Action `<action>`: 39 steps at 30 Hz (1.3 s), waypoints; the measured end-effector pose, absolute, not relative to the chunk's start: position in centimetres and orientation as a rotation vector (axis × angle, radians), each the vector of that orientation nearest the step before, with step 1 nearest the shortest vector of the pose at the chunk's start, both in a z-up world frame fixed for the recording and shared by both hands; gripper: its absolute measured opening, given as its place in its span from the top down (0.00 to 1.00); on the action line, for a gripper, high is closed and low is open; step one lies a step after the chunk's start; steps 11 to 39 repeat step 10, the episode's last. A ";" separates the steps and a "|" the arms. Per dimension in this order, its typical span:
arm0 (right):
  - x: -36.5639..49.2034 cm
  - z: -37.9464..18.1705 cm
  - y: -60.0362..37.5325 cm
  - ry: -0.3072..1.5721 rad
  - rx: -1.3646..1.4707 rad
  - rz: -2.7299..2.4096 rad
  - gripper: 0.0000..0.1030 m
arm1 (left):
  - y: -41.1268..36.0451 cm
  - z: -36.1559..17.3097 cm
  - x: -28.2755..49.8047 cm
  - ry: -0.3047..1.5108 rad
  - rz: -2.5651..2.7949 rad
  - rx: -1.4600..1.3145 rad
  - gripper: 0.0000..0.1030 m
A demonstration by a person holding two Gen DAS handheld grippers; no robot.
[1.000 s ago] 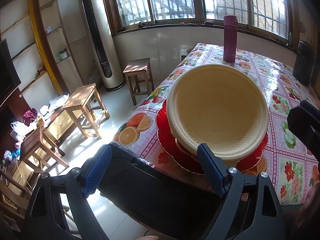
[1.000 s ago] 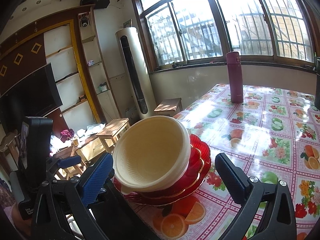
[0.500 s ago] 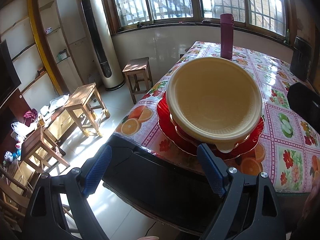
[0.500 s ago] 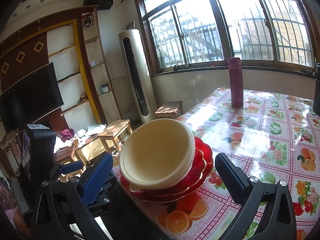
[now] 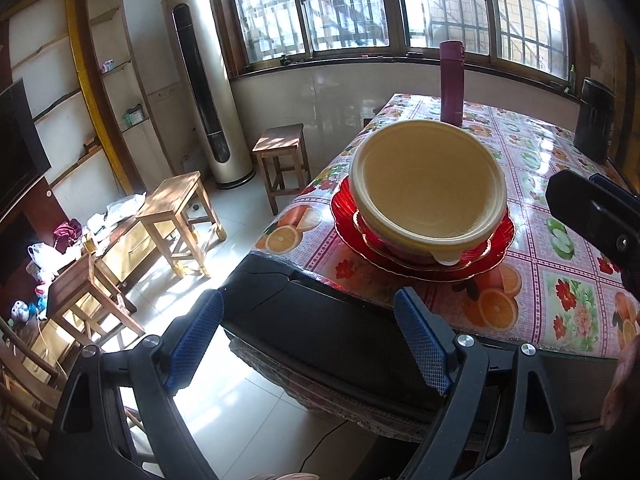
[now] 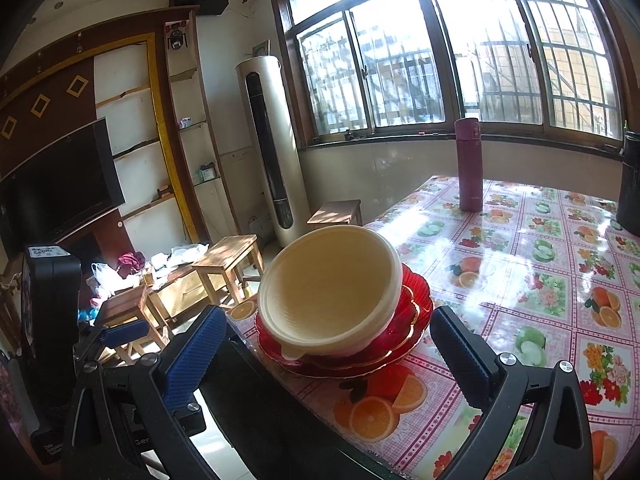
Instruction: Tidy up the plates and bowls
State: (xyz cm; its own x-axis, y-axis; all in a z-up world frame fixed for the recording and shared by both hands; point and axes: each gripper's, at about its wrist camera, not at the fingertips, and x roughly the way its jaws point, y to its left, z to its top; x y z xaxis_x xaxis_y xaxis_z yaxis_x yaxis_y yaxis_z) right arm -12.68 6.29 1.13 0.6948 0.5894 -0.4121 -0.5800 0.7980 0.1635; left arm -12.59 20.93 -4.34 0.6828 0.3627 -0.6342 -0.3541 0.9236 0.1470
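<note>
A cream bowl (image 5: 428, 184) sits tilted on a stack of red plates (image 5: 480, 268) near the table's front corner. In the right wrist view the same cream bowl (image 6: 328, 292) leans toward me on the red plates (image 6: 412, 320). My left gripper (image 5: 308, 340) is open and empty, back off the table edge, short of the stack. My right gripper (image 6: 324, 356) is open too, nothing between its blue pads, with the stack just beyond them. The right gripper's body (image 5: 592, 216) shows at the right of the left wrist view.
The table (image 6: 520, 264) has a glossy fruit-print cloth. A maroon flask (image 6: 470, 164) and a dark container (image 6: 630, 192) stand at its far side. A black chair back (image 5: 328, 320) lies at the near edge. Wooden stools (image 5: 176, 216) and a tall floor air conditioner (image 5: 204, 100) stand to the left.
Both grippers have drawn back from the stack, which looks smaller and farther now. Bowl and plates stay where they were. Both jaws remain wide.
</note>
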 end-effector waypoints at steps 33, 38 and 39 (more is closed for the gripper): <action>-13.6 2.1 6.9 0.442 0.004 0.665 0.00 | 21.1 -3.9 -12.9 0.686 0.415 0.019 0.14; -13.6 2.1 6.9 0.442 0.004 0.665 0.00 | 21.1 -3.9 -12.9 0.686 0.415 0.019 0.14; -13.6 2.1 6.9 0.442 0.004 0.665 0.00 | 21.1 -3.9 -12.9 0.686 0.415 0.019 0.14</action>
